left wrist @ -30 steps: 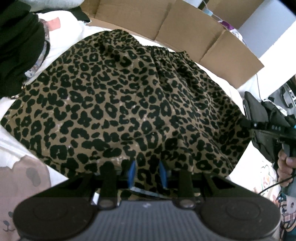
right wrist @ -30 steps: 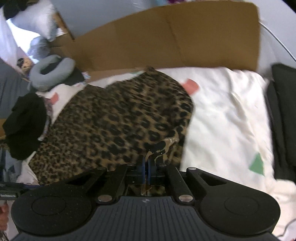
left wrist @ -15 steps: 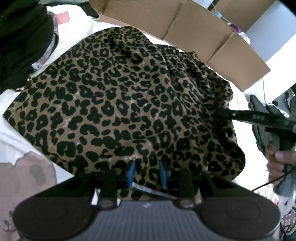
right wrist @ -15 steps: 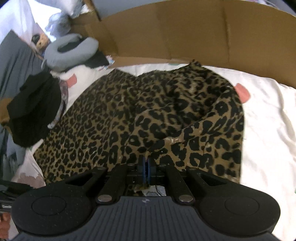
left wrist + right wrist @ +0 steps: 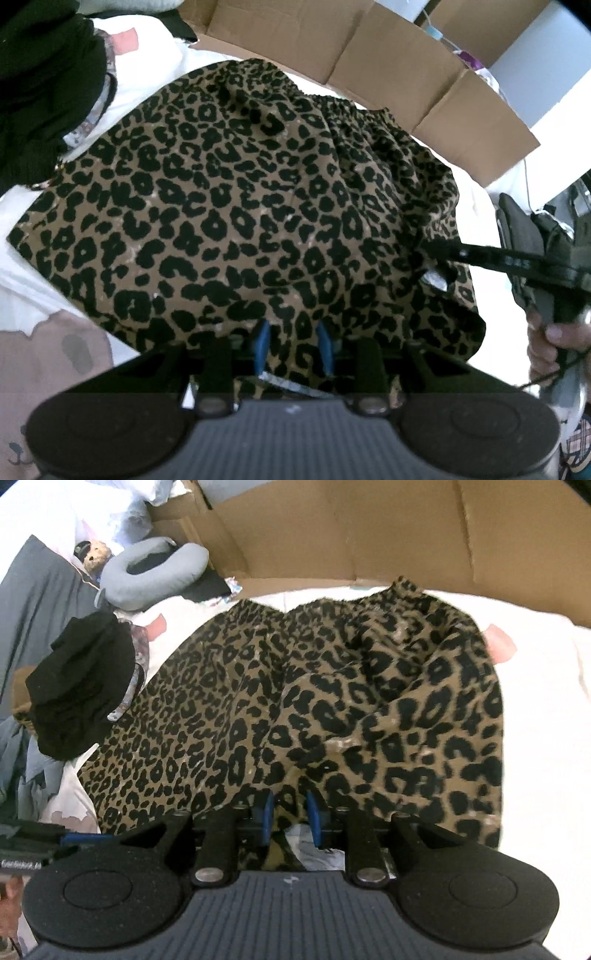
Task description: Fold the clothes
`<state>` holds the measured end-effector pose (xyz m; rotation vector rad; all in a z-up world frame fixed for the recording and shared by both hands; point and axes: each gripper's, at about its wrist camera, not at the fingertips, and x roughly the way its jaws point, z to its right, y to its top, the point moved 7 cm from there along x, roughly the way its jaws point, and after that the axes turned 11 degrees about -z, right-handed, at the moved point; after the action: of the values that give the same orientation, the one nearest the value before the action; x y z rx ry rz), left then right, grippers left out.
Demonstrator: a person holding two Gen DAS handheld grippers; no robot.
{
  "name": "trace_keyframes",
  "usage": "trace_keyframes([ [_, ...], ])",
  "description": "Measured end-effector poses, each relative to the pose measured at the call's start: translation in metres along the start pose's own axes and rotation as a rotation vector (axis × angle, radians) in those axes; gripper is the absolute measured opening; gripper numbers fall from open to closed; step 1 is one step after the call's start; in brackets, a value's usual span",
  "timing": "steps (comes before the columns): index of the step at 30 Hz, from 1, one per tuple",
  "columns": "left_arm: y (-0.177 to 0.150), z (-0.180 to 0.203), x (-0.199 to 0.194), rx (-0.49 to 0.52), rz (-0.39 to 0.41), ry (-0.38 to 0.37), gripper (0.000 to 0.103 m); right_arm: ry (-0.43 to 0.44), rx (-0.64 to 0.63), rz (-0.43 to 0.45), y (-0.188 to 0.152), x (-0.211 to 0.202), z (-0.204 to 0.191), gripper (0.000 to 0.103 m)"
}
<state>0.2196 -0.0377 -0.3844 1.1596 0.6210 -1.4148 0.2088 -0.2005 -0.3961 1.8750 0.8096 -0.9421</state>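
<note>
A leopard-print skirt [image 5: 240, 221] lies spread on a white sheet [image 5: 546, 738], its right side folded over onto itself [image 5: 424, 701]. My left gripper [image 5: 293, 347] rests at the near hem; its blue pads stand apart with cloth lying between them, not pinched. My right gripper [image 5: 290, 816] sits over the folded edge. Its jaws are opening, with leopard cloth and a white label loose between the pads. In the left wrist view the right gripper [image 5: 430, 254] reaches in from the right onto the skirt, held by a hand [image 5: 546, 343].
Brown cardboard [image 5: 369, 535] walls the far side of the sheet. A black garment [image 5: 81, 686] lies heaped at the skirt's left edge. A grey neck pillow [image 5: 159, 572] sits beyond it. Dark cloth [image 5: 521, 229] lies at the right.
The right gripper carried the skirt's right edge leftward over the skirt, then its pads parted from the cloth. The left gripper has not moved.
</note>
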Motion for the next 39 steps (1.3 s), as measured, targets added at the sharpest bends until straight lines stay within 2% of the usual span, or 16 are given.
trace_keyframes([
  [8,0.001,0.009,0.002,0.018,-0.003,0.004,0.030,-0.072,-0.013,0.027,-0.011,-0.020,0.022,0.022],
  [9,0.001,0.010,0.003,0.019,-0.004,0.005,0.030,-0.095,-0.015,0.025,-0.013,-0.019,0.025,0.024],
  [12,0.002,0.013,0.006,0.023,-0.010,0.007,0.030,-0.149,-0.035,0.020,-0.017,-0.014,0.032,0.043],
  [13,0.002,0.014,0.007,0.025,-0.013,0.007,0.030,-0.157,-0.044,0.016,-0.019,-0.012,0.033,0.044],
  [20,0.001,0.017,0.012,0.034,-0.029,0.008,0.030,-0.207,-0.120,-0.018,-0.025,0.003,0.032,0.045],
  [24,0.001,0.021,0.010,0.043,-0.028,-0.001,0.030,-0.237,-0.117,-0.008,-0.024,0.002,0.039,0.044],
  [26,0.000,0.023,0.009,0.046,-0.028,-0.003,0.030,-0.242,-0.115,0.002,-0.023,-0.002,0.041,0.036],
  [28,0.000,0.024,0.008,0.049,-0.028,-0.003,0.030,-0.246,-0.115,0.000,-0.022,-0.005,0.043,0.011],
  [29,0.000,0.025,0.007,0.050,-0.028,-0.003,0.030,-0.250,-0.113,0.000,-0.022,-0.007,0.045,0.005],
  [39,0.000,0.045,-0.004,0.079,-0.008,-0.027,0.030,-0.346,-0.100,0.078,-0.013,-0.063,0.067,0.003],
])
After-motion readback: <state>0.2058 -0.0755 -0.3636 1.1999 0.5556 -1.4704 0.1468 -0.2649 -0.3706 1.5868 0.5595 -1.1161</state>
